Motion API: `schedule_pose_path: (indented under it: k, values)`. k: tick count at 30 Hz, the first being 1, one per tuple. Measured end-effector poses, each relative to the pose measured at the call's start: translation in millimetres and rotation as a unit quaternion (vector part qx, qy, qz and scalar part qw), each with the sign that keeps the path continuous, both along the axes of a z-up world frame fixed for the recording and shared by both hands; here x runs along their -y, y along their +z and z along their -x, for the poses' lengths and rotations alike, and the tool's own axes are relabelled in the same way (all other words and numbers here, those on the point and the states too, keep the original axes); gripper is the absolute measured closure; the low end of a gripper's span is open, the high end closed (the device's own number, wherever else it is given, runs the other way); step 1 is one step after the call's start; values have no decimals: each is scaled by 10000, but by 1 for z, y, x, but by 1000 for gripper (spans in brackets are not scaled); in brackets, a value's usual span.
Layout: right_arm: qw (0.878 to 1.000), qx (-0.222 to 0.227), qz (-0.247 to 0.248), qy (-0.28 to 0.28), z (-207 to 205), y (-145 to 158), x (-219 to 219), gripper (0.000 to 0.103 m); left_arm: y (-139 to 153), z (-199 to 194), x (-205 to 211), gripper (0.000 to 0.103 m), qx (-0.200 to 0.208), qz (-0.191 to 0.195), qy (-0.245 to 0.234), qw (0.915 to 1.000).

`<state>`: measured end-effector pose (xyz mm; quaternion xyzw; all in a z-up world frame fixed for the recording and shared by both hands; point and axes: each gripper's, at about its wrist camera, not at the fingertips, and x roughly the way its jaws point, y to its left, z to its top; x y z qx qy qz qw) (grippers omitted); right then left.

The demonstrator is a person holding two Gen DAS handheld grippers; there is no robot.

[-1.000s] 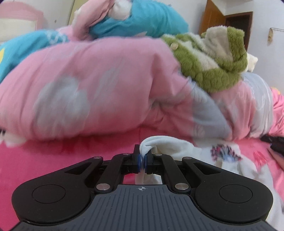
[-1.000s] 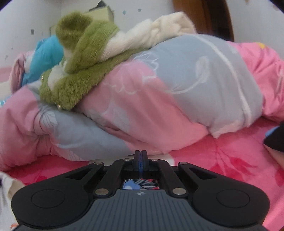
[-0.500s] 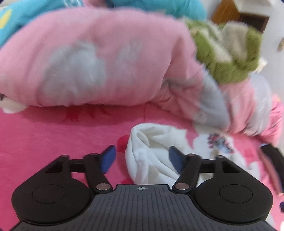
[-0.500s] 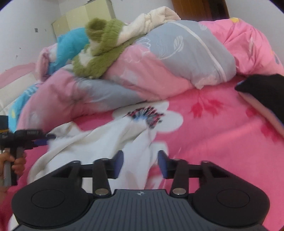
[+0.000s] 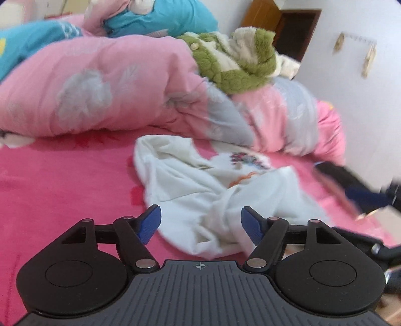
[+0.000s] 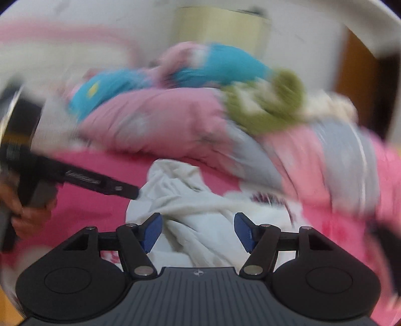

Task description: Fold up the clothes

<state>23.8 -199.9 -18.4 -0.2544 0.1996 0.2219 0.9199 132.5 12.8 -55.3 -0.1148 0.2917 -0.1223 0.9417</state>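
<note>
A crumpled white garment (image 5: 200, 185) with a small printed motif lies on the pink bedsheet (image 5: 62, 180). It also shows in the blurred right wrist view (image 6: 190, 208). My left gripper (image 5: 201, 223) is open and empty, hovering over the garment's near edge. My right gripper (image 6: 198, 232) is open and empty above the same garment. The left gripper's black body (image 6: 75, 175), held by a hand, shows at the left of the right wrist view, its tip near the garment's left edge.
A bulky pink and grey quilt (image 5: 112, 85) lies across the back of the bed, with a green fleece garment (image 5: 235, 62) and blue bedding (image 5: 160, 15) on top. A dark object (image 5: 345, 180) lies at the bed's right. A white wall and a brown door stand behind.
Both grippers let go of the white garment and opened. Both pulled back and up, so the garment now lies loose on the sheet. The right view swung left.
</note>
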Motion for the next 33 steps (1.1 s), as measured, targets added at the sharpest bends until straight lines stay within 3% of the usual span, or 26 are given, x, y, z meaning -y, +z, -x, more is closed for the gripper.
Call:
schedule_pose_path:
  k: [2,3,6,8,11,13,14,15,18,21,25,28,33]
  values:
    - [9943,359,921,407,0,-15,-31,37,-5,-8,-1,46,-67,-176,171,9997]
    - [9858,569,1460,605,0,-26,-43,37,-8,-10,-3,48,-105,-158,224,9996]
    - [9477,1041,2788,1157,-2,-58,-66,37,-15,-17,-8,55,-201,-116,355,9991]
    - [9332,1117,3095,1447,-8,-68,-73,37,-19,-19,-11,58,-246,-127,439,9987]
    - [9228,1063,3298,1686,-21,-77,-82,40,-26,-22,-15,64,-352,-90,518,9980]
    - [9149,1012,3484,1771,-32,-84,-89,47,-31,-25,-17,66,-479,-91,582,9971]
    - [9173,959,3438,1766,-37,-85,-90,57,-34,-26,-18,66,-556,-90,617,9965]
    - [9239,888,3296,1728,-40,-84,-89,75,-36,-27,-19,67,-621,-83,635,9960]
    - [9530,724,2537,1488,-50,-68,-77,98,-43,-28,-20,68,-722,-102,644,9953]
    - [9810,598,1461,1125,-57,-40,-56,100,-46,-27,-19,68,-760,-135,653,9949]
    - [9975,413,-3,567,-68,-3,-23,100,-44,-26,-19,68,-751,-87,689,9948]
    - [9933,238,-1127,-77,-81,24,24,100,-41,-25,-18,68,-711,-98,680,9951]
    - [9536,174,-2856,-938,-89,49,105,101,-37,-24,-14,68,-661,-217,656,9954]
